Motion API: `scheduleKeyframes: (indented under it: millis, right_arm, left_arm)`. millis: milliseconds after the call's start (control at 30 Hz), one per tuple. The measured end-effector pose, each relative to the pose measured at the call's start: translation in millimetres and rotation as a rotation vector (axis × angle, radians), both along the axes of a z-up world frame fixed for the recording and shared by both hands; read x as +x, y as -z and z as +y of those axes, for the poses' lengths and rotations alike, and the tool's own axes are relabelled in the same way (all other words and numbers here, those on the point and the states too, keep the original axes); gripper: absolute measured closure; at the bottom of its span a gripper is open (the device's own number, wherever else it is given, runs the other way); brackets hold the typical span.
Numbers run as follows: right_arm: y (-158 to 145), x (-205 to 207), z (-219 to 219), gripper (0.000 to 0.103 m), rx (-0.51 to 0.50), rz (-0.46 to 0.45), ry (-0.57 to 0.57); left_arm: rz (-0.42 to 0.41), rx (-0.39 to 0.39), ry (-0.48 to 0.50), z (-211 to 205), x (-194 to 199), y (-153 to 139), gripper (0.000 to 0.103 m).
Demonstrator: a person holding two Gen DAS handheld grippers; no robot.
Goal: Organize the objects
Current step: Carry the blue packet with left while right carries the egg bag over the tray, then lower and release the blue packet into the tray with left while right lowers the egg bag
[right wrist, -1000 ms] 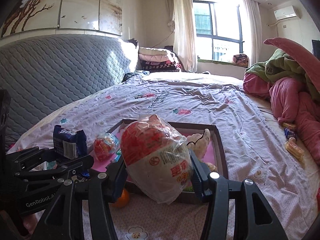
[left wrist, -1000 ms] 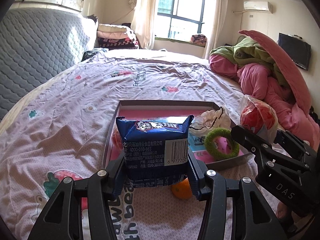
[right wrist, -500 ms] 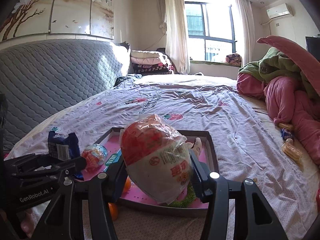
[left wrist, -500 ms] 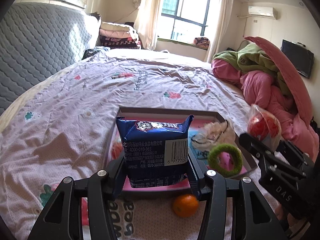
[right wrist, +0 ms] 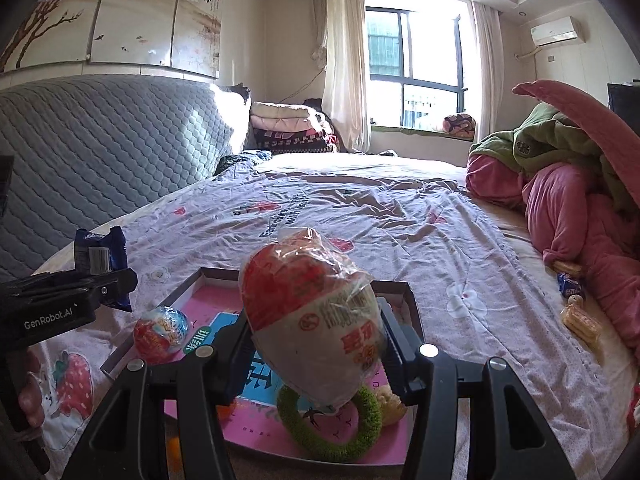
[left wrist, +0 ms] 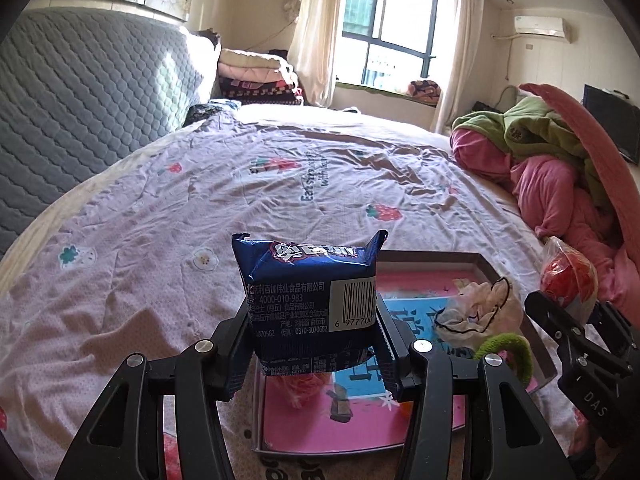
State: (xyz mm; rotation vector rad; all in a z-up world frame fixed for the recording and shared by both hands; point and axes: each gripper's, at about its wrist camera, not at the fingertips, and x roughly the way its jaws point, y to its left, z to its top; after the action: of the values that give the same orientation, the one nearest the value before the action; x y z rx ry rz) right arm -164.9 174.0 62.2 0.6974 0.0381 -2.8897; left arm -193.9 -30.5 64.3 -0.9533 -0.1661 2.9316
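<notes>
The left tongs (left wrist: 312, 344) are clamped on a blue snack packet (left wrist: 310, 304), held upright above the near left part of the tray (left wrist: 432, 258). The right tongs (right wrist: 316, 356) are clamped on a red and white bagged snack (right wrist: 316, 320), held above the near middle of the same tray. The tray lies on the bed (left wrist: 200, 208) and already contains a green ring (right wrist: 328, 436), a foil ball (right wrist: 160, 330), and a crumpled white bag (left wrist: 480, 312).

Step in hand, as judged: place both held items into the tray.

Procedure:
1. Lower each item over a bare pink patch of the tray floor. Do not set it on the green ring or the white bag.
2. Bring the packet down until its bottom edge rests on the tray before opening the tongs. A release from height may tip it over the rim.
3. The bagged snack is rounded and its wrapper is loose. Set it against the tray wall or between neighbours to limit rolling.
4. Keep the two tongs apart during descent. They are close together over a crowded tray.

Loose snacks (right wrist: 576, 312) lie on the bed at the far right, outside the tray.
</notes>
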Motion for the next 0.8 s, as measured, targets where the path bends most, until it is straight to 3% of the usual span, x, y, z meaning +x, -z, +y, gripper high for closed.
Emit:
scheduleKeyframes:
  millis: [800]
  right_arm:
    - [42,0,-18,0.048,0.075,-0.103,-0.065]
  left_arm:
    - [-0.093,-0.114,0.097,48,11,51,0.049]
